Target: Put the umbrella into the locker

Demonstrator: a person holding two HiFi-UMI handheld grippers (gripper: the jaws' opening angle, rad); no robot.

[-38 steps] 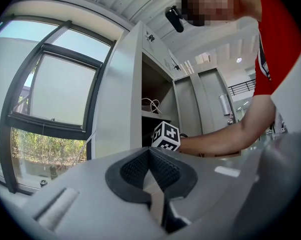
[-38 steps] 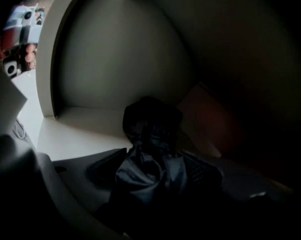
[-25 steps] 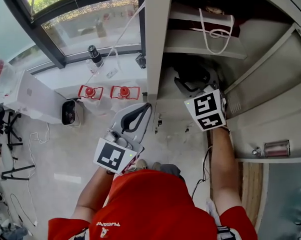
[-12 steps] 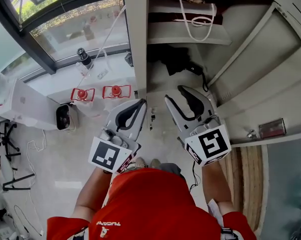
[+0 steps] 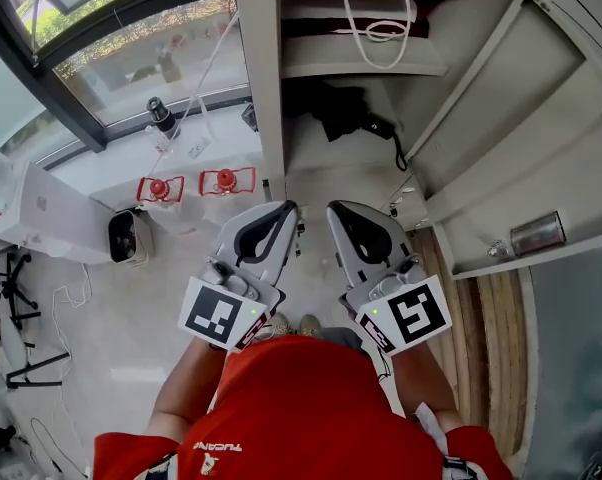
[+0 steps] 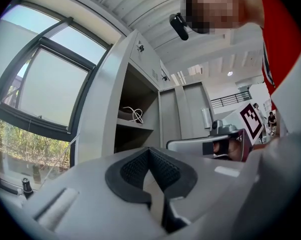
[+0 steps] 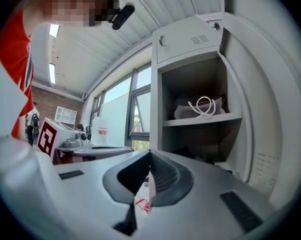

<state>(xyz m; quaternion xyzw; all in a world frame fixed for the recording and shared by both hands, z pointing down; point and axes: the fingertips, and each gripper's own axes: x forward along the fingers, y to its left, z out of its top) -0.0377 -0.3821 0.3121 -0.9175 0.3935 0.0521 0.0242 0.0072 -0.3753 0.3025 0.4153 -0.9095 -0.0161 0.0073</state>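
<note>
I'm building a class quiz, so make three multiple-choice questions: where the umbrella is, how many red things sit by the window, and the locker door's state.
1. Where is the black umbrella? A in the compartment under the shelf; B on top of that shelf; C on the floor outside.
2. How many red things sit by the window? A one; B two; C four.
3. The locker door is: A shut; B missing; C open.
Answers: A, it lies beneath the shelf; B, a pair side by side; C, it swings wide to the right.
</note>
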